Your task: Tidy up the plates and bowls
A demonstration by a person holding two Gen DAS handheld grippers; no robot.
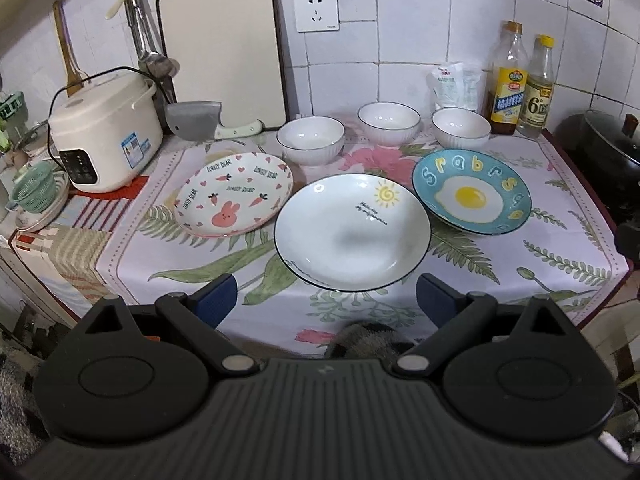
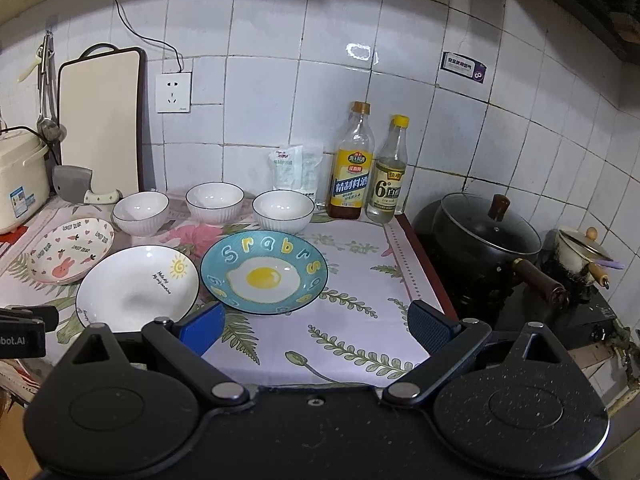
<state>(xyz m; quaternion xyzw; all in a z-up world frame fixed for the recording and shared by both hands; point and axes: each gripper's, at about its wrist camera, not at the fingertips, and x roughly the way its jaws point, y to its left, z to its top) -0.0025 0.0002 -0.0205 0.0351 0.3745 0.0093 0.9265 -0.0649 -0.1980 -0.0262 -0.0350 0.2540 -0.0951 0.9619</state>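
Three plates lie in a row on the floral cloth: a pink rabbit plate (image 1: pixel 234 194) (image 2: pixel 70 250) on the left, a white sun plate (image 1: pixel 352 232) (image 2: pixel 136 286) in the middle, a blue fried-egg plate (image 1: pixel 472 192) (image 2: pixel 264 276) on the right. Three white ribbed bowls stand behind them: left bowl (image 1: pixel 310 140) (image 2: pixel 140 212), middle bowl (image 1: pixel 388 123) (image 2: pixel 215 202), right bowl (image 1: pixel 461 127) (image 2: pixel 283 210). My left gripper (image 1: pixel 326 304) is open and empty, just in front of the white plate. My right gripper (image 2: pixel 316 330) is open and empty, in front of the blue plate.
A rice cooker (image 1: pixel 106 128), a cleaver (image 1: pixel 200 122) and a cutting board (image 1: pixel 222 44) stand at the back left. Two bottles (image 2: pixel 370 168) and a bag (image 2: pixel 296 168) stand by the wall. A black lidded pot (image 2: pixel 486 236) sits on the stove at the right.
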